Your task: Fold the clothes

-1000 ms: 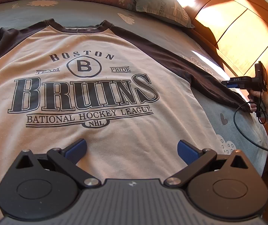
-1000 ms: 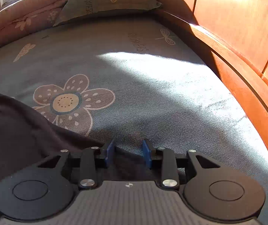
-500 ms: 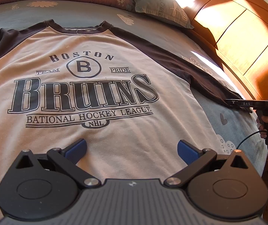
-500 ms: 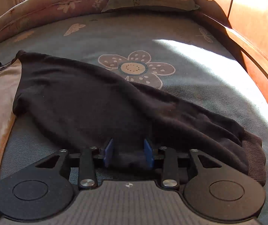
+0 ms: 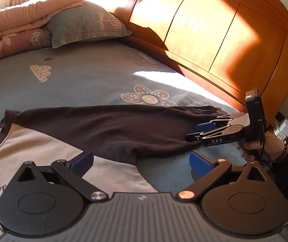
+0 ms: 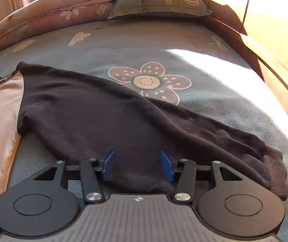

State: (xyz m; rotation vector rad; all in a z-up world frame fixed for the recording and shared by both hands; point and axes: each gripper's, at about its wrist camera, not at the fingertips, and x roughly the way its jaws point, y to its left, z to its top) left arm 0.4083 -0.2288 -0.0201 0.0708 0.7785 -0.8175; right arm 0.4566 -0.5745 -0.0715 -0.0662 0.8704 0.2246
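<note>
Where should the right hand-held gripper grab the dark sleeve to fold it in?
Judging from its pose, at the ribbed cuff. The dark sleeve lies flat on the bedsheet, stretched away from the shirt body, so the cuff is its free end. Come in low from the outer, headboard side. The right hand-held gripper, jaws just opened, holds nothing.

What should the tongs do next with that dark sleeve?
Probably close the right tongs on the dark sleeve. They have just been opening and the cloth lies loose between them, spread flat beside the shirt body, not yet folded in.
</note>
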